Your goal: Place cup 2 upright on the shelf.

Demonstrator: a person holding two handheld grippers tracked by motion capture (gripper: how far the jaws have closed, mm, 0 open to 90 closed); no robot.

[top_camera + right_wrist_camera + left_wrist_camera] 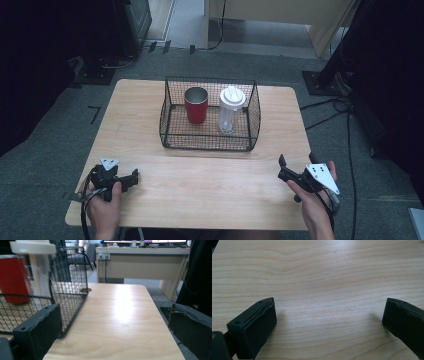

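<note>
Holding both tongs low over the near edge of the desk (200, 190), I am judging the clear bottle with the white lid (231, 110) to be the thing nearest my reach, since it is standing in the right half of the wire basket (172, 125), beside the red tumbler (196, 105) on its left. From the right tongs (287, 172) the bottle is lying forward and to the left, past the basket's near wall; from the left tongs (131, 179) it is lying forward and well to the right, so I am counting the right hand as the nearer one. The bottle is standing upright, its long axis vertical and its lid pointing straight up, so I am expecting a reach down over the rim rather than through the mesh. The right tongs are gaping wide with nothing between the jaws, and in the right gripper view the bottle (37, 272) and tumbler (13, 277) are showing at the far left behind the mesh (70, 287), somewhat blurred, so I am not sure whether the two vessels are touching. The left tongs (329, 322) are also spread wide and empty, pointing down at bare wood (324, 277).
</note>
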